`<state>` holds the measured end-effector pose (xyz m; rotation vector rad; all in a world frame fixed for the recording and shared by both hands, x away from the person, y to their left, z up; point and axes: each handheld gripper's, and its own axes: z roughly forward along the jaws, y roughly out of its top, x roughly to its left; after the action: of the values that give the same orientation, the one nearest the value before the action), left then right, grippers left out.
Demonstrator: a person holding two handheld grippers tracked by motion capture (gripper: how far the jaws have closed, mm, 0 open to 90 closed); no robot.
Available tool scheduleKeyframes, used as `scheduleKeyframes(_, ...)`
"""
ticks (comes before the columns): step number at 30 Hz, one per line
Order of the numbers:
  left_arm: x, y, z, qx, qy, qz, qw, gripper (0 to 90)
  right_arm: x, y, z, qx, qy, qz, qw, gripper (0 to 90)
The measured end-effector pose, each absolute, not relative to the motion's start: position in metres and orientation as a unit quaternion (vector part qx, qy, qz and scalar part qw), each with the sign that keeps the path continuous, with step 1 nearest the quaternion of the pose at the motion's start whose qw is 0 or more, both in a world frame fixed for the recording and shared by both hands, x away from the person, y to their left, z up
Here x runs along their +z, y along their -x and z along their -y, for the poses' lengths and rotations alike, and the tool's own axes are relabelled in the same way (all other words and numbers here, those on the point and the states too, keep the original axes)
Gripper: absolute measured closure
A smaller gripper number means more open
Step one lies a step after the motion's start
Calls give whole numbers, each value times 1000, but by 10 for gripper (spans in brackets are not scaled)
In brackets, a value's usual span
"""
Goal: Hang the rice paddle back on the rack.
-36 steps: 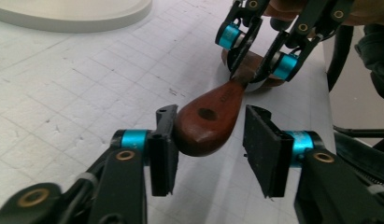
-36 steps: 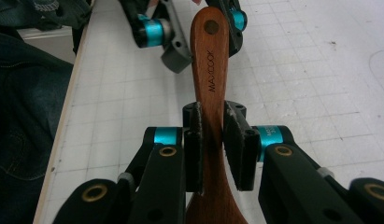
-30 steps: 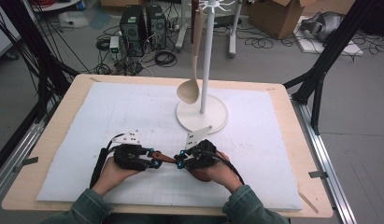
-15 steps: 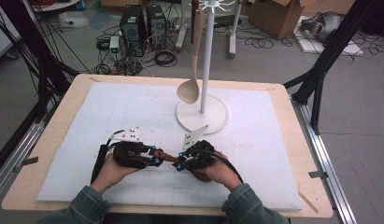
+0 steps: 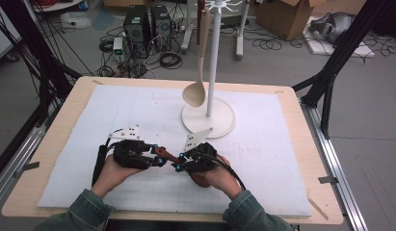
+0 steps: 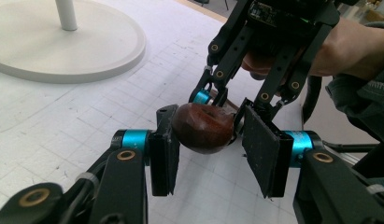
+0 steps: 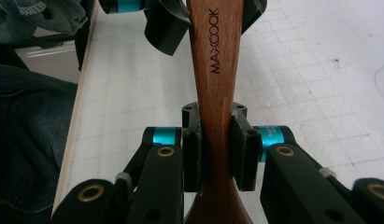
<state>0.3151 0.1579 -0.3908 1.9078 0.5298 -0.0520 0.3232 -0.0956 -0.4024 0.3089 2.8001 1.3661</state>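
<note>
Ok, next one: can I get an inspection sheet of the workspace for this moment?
Surface: white gridded mat on a wooden table.
Job's things: brown wooden utensil, marked MAXCOOK, held off the mat between the grippers.
Clutter: white stand with a pale ladle hanging from it.
Grippers: right gripper clamped on the handle; left gripper around the handle's holed end, its jaws just opening, one pad apart from the wood.
Cables: a black cable trails from the left gripper; loose floor cables.
Surroundings: computer towers, cardboard box.
</note>
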Motion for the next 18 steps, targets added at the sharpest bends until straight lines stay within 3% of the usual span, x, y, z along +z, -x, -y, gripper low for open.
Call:
scheduleKeyframes(10,-390,-317,-157,-32,-804,-224,550,620,-400,-322,95,440,-98,-892,8,769)
scheduleKeyframes(18,-386,-318,-159,-53,-796,-214,564,664,-398,-325,102,442,-93,-892,-20,704)
